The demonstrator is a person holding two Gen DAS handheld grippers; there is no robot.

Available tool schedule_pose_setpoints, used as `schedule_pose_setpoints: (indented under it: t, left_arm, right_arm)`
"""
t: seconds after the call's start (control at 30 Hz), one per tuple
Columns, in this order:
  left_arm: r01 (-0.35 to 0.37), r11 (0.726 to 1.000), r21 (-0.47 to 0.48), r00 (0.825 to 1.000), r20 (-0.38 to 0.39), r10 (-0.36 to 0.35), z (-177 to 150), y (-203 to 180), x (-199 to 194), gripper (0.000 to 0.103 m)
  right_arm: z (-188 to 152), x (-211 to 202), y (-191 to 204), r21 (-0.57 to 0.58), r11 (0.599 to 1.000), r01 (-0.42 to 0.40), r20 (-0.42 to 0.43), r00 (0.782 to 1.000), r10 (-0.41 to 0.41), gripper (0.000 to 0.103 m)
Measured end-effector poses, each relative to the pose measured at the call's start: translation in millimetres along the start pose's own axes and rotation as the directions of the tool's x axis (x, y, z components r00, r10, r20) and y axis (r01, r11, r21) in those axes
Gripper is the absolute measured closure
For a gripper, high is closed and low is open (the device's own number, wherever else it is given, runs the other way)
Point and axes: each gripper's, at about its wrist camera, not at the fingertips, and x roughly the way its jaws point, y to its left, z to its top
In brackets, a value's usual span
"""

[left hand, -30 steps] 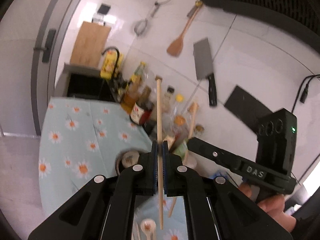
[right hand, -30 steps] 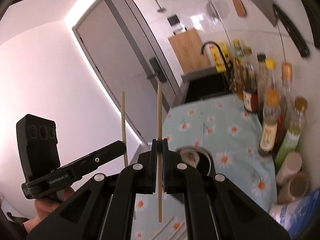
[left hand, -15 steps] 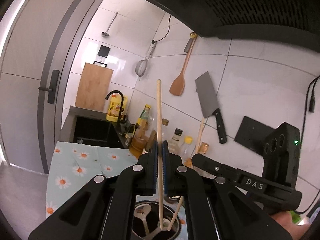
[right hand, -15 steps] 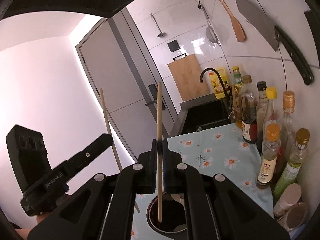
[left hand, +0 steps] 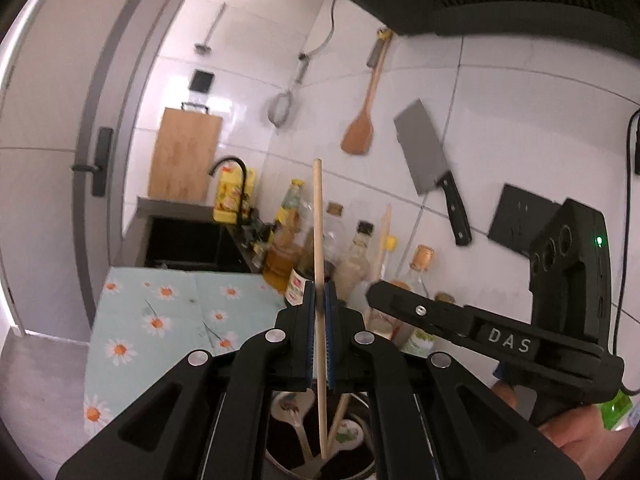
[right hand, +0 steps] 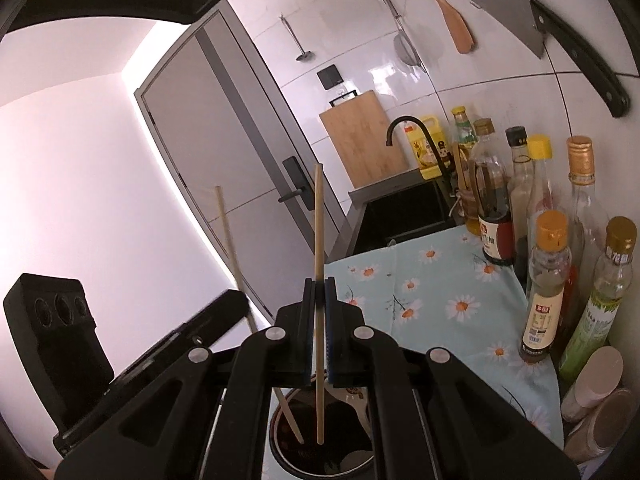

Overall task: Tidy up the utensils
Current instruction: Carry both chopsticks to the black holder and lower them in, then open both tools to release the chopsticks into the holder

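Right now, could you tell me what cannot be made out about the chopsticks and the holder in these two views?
- Left wrist view: the dark round utensil holder is cut off by the bottom edge and the left tongs.
- Right wrist view: whether the thin wooden chopstick in the right tongs touches the holder's bottom is hidden in its dark inside.
- Both views: bottle labels are too small to read.

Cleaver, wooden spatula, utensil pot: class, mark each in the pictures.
cleaver (left hand: 423, 151), left wrist view, flat of blade
wooden spatula (left hand: 357, 136), left wrist view, its paddle
utensil pot (right hand: 280, 454), right wrist view, left rim
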Motion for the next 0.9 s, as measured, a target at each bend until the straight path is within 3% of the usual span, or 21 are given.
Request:
schedule_pose_setpoints:
  t: [0.2,0.4,0.53,0.9]
  left_arm:
    - [-0.005,1.0,0.006,0.999,-0.034,0.005,-8.5,1.5,5.9,0.099]
    - [-0.001,0.999,-0.045,0.996,-0.09,-0.003,-13.3,9.2,7.5,0.099]
    - [-0.004,0.999,-0.037,0.995,-0.096,0.001,-14.4,8.0,4.7,0.098]
    - [0.013,0.999,-0.039,0.994,-0.106,-0.017,-14.4,4.8,-2.7,0.098]
  right_arm:
    - [-6.3,4.2,-2.3,0.008,1.0,0.0,-0.02,1.0,0.0,0.097]
    - [-8.7,8.1,-6.2,0.038,0.999,0.004,-0.058,0.998,-0.002,0.097]
    - [-6.3,4.6,-8.8,0.054,0.999,0.002,-0.056,0.998,0.001,0.089]
    - [-5.4,-5.1,-7.4,0.068,0.998,0.008,-0.064,0.998,-0.004,0.088]
